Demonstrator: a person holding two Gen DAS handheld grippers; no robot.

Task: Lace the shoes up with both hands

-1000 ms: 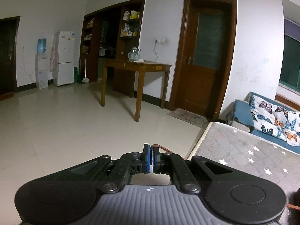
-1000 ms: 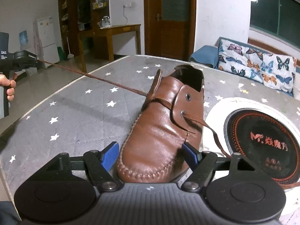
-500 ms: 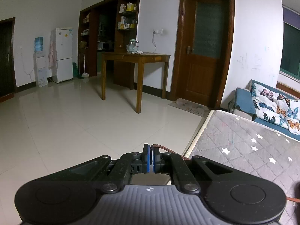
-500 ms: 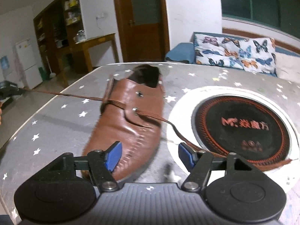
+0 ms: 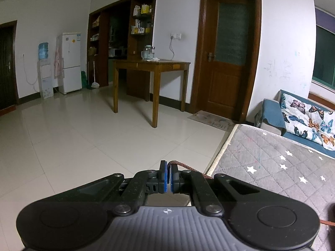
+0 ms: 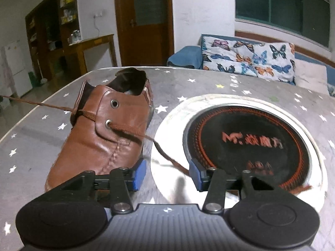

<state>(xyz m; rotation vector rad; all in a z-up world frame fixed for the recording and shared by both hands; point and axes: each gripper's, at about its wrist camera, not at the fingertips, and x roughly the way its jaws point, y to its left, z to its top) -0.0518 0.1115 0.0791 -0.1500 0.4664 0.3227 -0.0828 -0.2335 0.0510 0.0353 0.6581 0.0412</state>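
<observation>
With the left gripper (image 5: 168,174) clamped on one end of the lace (image 6: 129,130), the half-open right gripper (image 6: 167,174), jaws just closing, should close squarely on the loose end beside the brown shoe (image 6: 104,131) on the table (image 6: 37,146)

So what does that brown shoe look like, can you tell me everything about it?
The brown shoe looks like shiny leather with stitched seams and a dark open mouth. It sits upright on the grey starry table cover, toe toward the camera. Two metal eyelets show on its side: the upper one is empty, and a brown lace comes out of the lower one. The lace's other end stretches off left. The right gripper, jaws apart, is beside the toe.
</observation>
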